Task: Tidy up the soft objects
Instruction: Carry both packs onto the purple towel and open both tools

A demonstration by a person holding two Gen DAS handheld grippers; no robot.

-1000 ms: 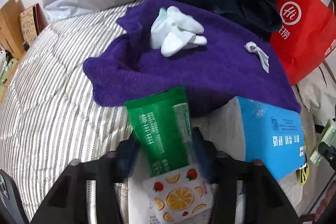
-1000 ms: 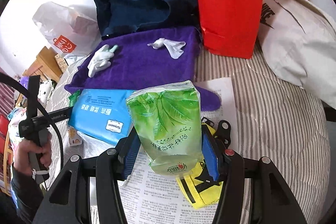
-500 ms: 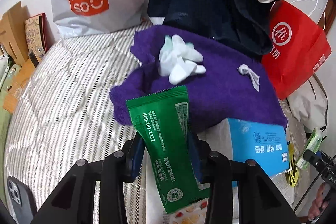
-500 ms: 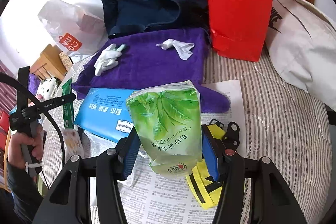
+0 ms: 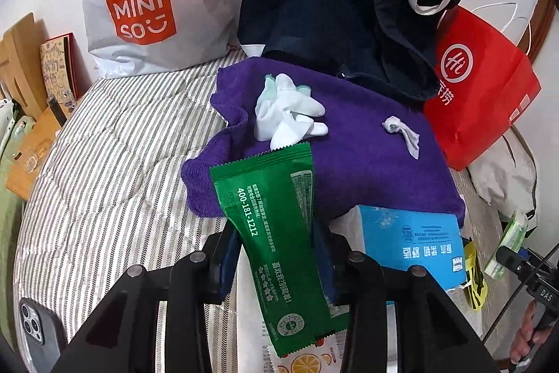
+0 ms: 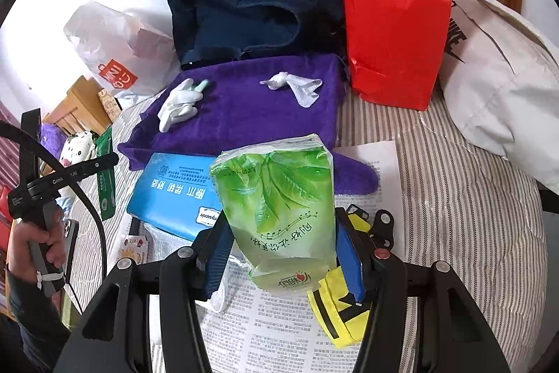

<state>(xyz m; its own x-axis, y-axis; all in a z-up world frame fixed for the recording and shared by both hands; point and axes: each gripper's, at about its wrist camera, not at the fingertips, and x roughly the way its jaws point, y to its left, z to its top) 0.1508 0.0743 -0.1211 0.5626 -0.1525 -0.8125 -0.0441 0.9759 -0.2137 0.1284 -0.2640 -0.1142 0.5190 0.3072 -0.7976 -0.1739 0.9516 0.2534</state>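
My left gripper (image 5: pixel 276 247) is shut on a flat green wet-wipe packet (image 5: pixel 276 233) and holds it up above the striped bed. My right gripper (image 6: pixel 279 240) is shut on a green leaf-print tissue pack (image 6: pixel 279 215), held above a newspaper (image 6: pixel 279 331). A purple towel (image 5: pixel 356 156) lies ahead with white socks (image 5: pixel 286 114) and a small white sock (image 5: pixel 401 128) on it. A blue tissue pack (image 5: pixel 412 243) lies beside the towel; it also shows in the right wrist view (image 6: pixel 174 194).
A white Miniso bag (image 5: pixel 146 6), a dark navy garment (image 5: pixel 342 16) and a red paper bag (image 5: pixel 482 86) stand at the back. A white pillow-like bag (image 6: pixel 499 86) is right. A yellow strap (image 6: pixel 342 313), a fruit-print packet (image 5: pixel 304 362) and a phone (image 5: pixel 35 331) lie near.
My left gripper has lifted the green packet up and back off the fruit-print packet. My right gripper holds the tissue pack and has shifted only slightly.
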